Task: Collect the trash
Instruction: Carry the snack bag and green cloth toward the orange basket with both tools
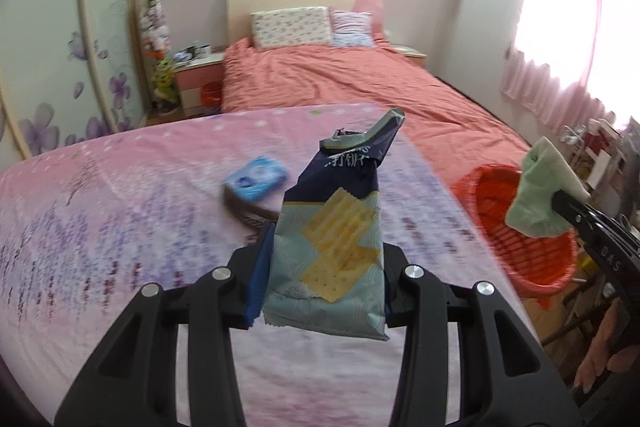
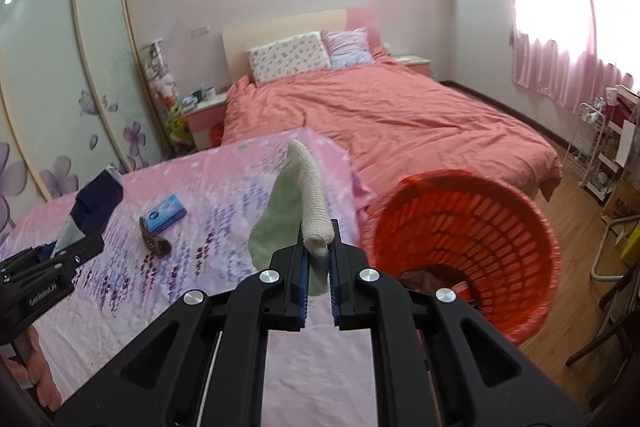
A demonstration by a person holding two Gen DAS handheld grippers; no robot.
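Note:
My left gripper [image 1: 326,267] is shut on an opened cracker bag [image 1: 334,243], navy on top and pale blue below, held above the pink flowered cloth [image 1: 120,227]. My right gripper [image 2: 318,275] is shut on a green and cream sponge cloth [image 2: 292,215], held beside the red basket [image 2: 480,239]. In the left wrist view the sponge cloth [image 1: 540,195] hangs over the red basket [image 1: 520,227]. A blue tissue pack [image 1: 256,177] and a brown wrapper [image 1: 248,213] lie on the cloth; the right wrist view shows the tissue pack [image 2: 166,213] and the wrapper [image 2: 154,243] too.
A bed with a salmon cover [image 2: 380,123] and pillows [image 2: 288,61] lies beyond. A nightstand [image 2: 204,115] and sliding wardrobe doors [image 2: 60,67] stand at left. A white wire rack [image 2: 596,151] and wooden floor [image 2: 568,227] are at right, under pink curtains [image 2: 560,67].

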